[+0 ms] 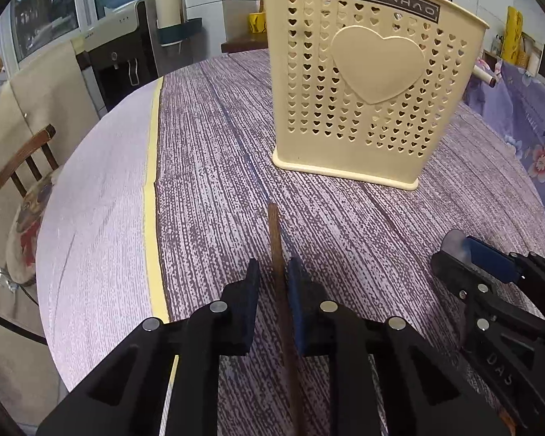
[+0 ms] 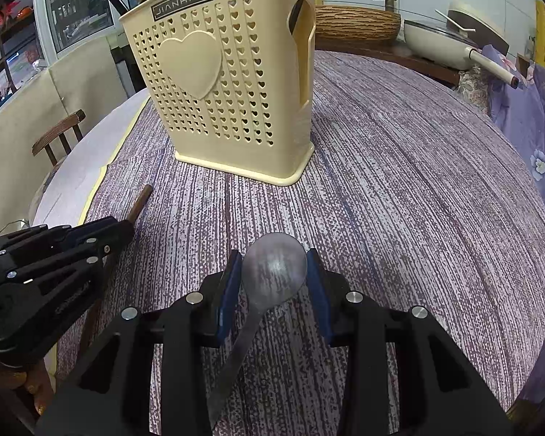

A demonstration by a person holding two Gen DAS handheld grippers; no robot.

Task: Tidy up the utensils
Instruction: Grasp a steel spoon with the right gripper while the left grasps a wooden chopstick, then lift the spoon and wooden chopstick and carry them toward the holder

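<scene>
A cream perforated utensil holder (image 1: 363, 83) (image 2: 229, 72) with a raised heart stands upright on the purple striped tablecloth, and dark handles stick out of its top. A brown chopstick (image 1: 274, 232) (image 2: 141, 200) lies flat, pointing toward the holder. My left gripper (image 1: 273, 265) (image 2: 123, 229) straddles it; the right pad touches the stick and a gap shows on the left side. My right gripper (image 2: 274, 254) (image 1: 461, 254) is shut on the bowl of a metal spoon (image 2: 274, 276) (image 1: 454, 241), whose handle runs back under the fingers.
A yellow strip (image 1: 150, 196) marks the cloth's left edge on the round table. A wooden chair (image 1: 25, 160) and a water dispenser (image 1: 116, 58) stand beyond on the left. A wicker bowl (image 2: 356, 21) and a cream pan (image 2: 443, 47) sit behind; floral fabric (image 2: 527, 127) hangs right.
</scene>
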